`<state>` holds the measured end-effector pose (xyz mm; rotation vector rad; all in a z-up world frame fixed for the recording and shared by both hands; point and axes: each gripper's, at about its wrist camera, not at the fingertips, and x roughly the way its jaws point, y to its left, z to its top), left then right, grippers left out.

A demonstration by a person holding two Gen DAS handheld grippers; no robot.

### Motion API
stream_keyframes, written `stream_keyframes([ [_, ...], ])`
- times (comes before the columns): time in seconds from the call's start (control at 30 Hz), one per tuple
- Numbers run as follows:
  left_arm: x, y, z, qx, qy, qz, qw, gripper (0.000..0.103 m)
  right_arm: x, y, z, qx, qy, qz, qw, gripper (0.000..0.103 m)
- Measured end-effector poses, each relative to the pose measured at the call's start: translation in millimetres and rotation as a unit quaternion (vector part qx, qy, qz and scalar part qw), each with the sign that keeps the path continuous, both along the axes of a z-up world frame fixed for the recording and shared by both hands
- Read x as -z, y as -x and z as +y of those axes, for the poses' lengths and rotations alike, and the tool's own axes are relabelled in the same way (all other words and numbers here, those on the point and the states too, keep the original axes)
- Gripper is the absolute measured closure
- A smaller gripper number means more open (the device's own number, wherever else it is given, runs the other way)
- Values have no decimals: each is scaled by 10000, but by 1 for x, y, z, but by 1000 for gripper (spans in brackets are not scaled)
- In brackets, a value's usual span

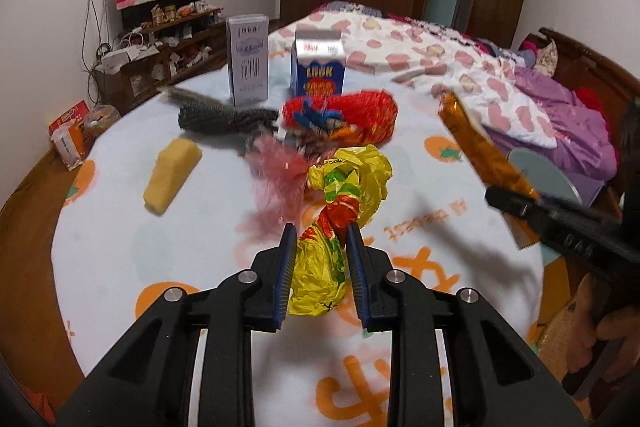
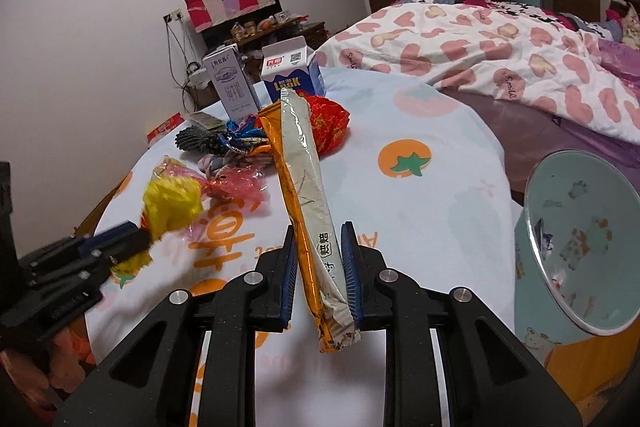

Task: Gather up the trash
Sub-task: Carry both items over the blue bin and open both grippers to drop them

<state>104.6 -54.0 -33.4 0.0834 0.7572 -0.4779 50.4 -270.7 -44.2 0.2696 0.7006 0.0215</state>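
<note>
My left gripper (image 1: pixel 321 235) is shut on a crumpled yellow, green and red wrapper (image 1: pixel 344 183), lifted a little off the tablecloth; the wrapper (image 2: pixel 170 205) and the left gripper (image 2: pixel 138 237) also show at the left of the right wrist view. My right gripper (image 2: pixel 318 233) is shut on a long orange and silver snack bag (image 2: pixel 304 187), which points away over the table; in the left wrist view the bag (image 1: pixel 480 147) and the right gripper (image 1: pixel 516 207) show at the right. A pale green bin (image 2: pixel 576 247) stands at the table's right edge.
On the cloth-covered table (image 1: pixel 160 259) lie a red bag (image 1: pixel 360 119), a pink wrapper (image 1: pixel 280 171), a grey wrapper (image 1: pixel 216 117) and a yellow block (image 1: pixel 172 171). Two cartons (image 1: pixel 247 61) (image 1: pixel 318 67) stand at the back. A bed with a quilt (image 2: pixel 500 55) is to the right.
</note>
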Motion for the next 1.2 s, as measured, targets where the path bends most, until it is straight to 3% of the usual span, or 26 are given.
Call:
stream_keyframes([
  [0.2, -14, 5, -13, -28, -14, -215, 9998, 77, -9, 14, -11, 239, 67, -162, 9996, 81],
  [0.4, -11, 4, -41, 106, -41, -93, 9999, 77, -12, 27, -33, 521, -2, -224, 9984, 81],
  [0.67, -20, 11, -87, 476, -88, -257, 9985, 77, -11, 43, -71, 1035, 39, -159, 9945, 81],
  [1.2, -9, 26, -172, 1121, -298, -167, 9931, 77, 9, 72, -141, 1868, -49, -13, 9824, 81],
])
